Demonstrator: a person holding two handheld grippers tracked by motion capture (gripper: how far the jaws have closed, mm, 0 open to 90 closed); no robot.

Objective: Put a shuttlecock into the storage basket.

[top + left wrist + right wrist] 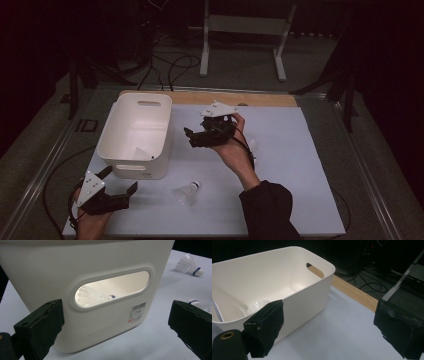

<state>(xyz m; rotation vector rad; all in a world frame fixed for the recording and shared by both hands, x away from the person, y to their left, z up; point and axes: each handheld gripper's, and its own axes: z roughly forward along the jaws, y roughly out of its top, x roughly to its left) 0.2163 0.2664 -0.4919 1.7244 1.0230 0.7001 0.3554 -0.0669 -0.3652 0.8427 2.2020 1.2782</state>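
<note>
Left gripper (120, 185) rests at the near table edge, matte black jaws spread wide, empty. A feathered shuttlecock (187, 192) lies on the smooth pale mat (290, 150) between the hands. Beyond, the glossy white plastic bin (107, 140), round-cornered with slotted handles, holds another shuttlecock (93, 296). Right gripper (192, 137) hovers beside its rim, jaws wide, empty.

The white tub (100, 302) has a small sticker (137, 313) on its near wall, low on the right. It shows a barcode and tiny print, too small to read.
</note>
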